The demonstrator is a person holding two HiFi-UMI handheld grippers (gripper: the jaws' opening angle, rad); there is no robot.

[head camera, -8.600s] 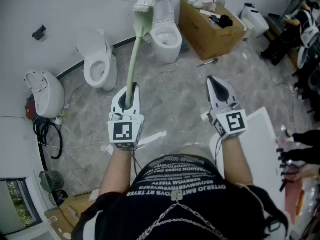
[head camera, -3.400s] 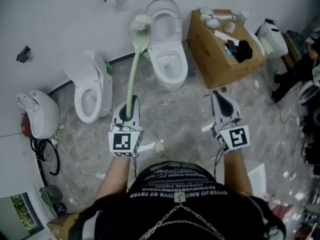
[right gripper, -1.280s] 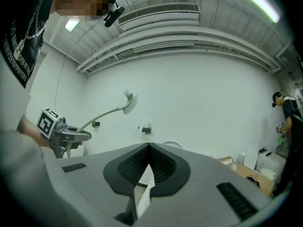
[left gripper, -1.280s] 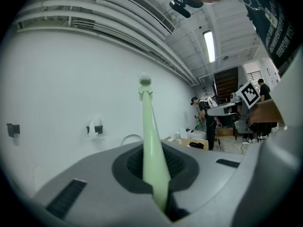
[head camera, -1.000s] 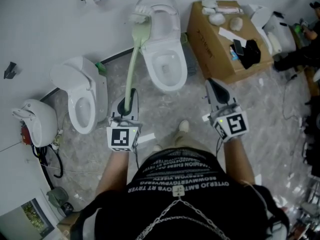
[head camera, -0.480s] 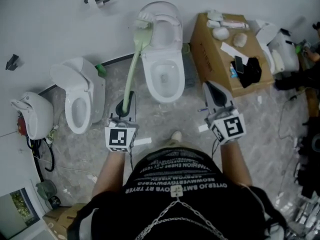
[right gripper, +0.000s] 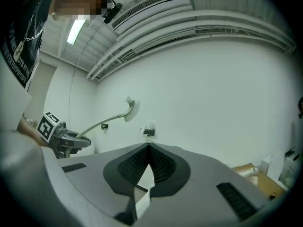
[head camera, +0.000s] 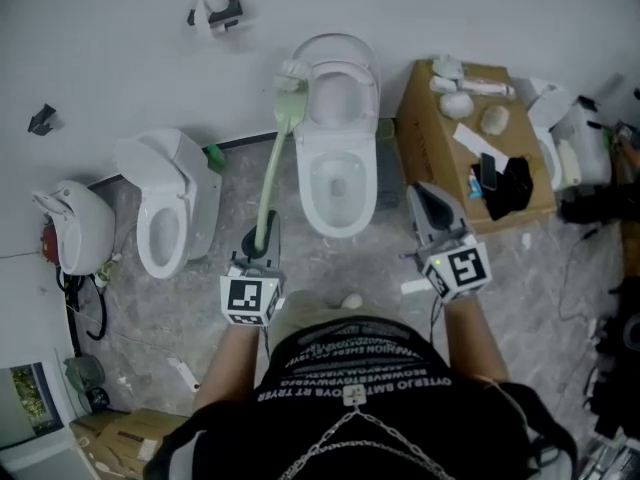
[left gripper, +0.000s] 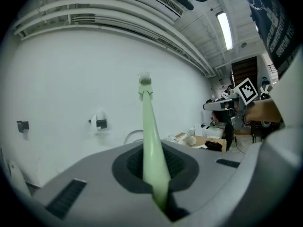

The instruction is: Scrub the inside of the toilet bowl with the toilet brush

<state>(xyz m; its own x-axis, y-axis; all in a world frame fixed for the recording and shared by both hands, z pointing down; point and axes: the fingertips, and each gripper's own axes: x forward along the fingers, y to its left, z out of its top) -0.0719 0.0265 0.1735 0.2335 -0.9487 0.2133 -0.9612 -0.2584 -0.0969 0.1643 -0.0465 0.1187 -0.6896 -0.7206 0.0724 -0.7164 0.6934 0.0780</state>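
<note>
A pale green toilet brush (head camera: 270, 173) stands upright in my left gripper (head camera: 260, 246), which is shut on the lower end of its handle. Its white bristle head (head camera: 290, 72) is up beside the raised lid of the middle toilet (head camera: 338, 138), above and left of the open bowl (head camera: 337, 183). In the left gripper view the handle (left gripper: 152, 145) rises from between the jaws to the head (left gripper: 144, 80). My right gripper (head camera: 432, 211) is shut and holds nothing, to the right of the bowl. In the right gripper view (right gripper: 147, 146) its jaws meet, and the brush (right gripper: 129, 109) shows at the left.
A second toilet (head camera: 165, 213) stands left of the brush, and a third fixture (head camera: 68, 226) with cables is at the far left. An open cardboard box (head camera: 470, 138) full of items sits right of the middle toilet. A holder (head camera: 220, 6) hangs on the wall.
The person has walked up to the middle toilet, which now lies straight ahead between the grippers. The brush stays upright in the left gripper. The right gripper stays shut.
</note>
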